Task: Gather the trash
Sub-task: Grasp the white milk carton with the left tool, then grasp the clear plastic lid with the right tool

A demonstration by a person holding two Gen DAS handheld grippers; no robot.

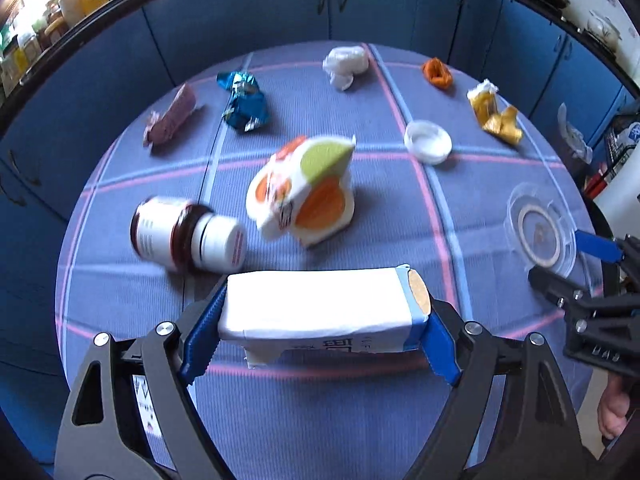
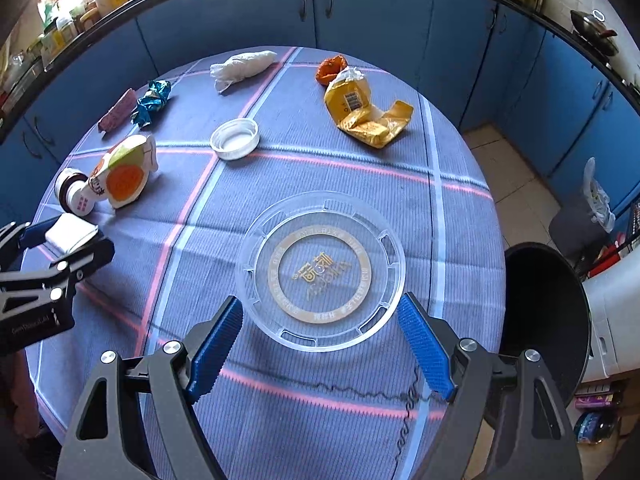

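Note:
A white carton [image 1: 320, 304] lies crosswise on the blue checked cloth, and my left gripper [image 1: 324, 306] is shut on it, a blue pad pressing on each end. From the right wrist view the same carton [image 2: 70, 234] shows in the left gripper [image 2: 60, 240] at the table's left edge. A clear round plastic lid [image 2: 320, 268] lies flat between and just ahead of my right gripper [image 2: 320, 304], which is open with its pads clear of the rim. In the left wrist view the right gripper [image 1: 576, 264] sits at that lid [image 1: 540, 232].
On the round table [image 2: 320, 184] lie a brown jar [image 1: 188, 232], a crushed orange-and-green carton [image 1: 304, 196], a white cap [image 1: 427, 142], yellow [image 1: 494, 114], orange [image 1: 436, 74], blue [image 1: 244, 104] and pink [image 1: 172, 118] wrappers, and a white bag [image 1: 346, 64]. A black bin [image 2: 544, 312] stands at the table's right.

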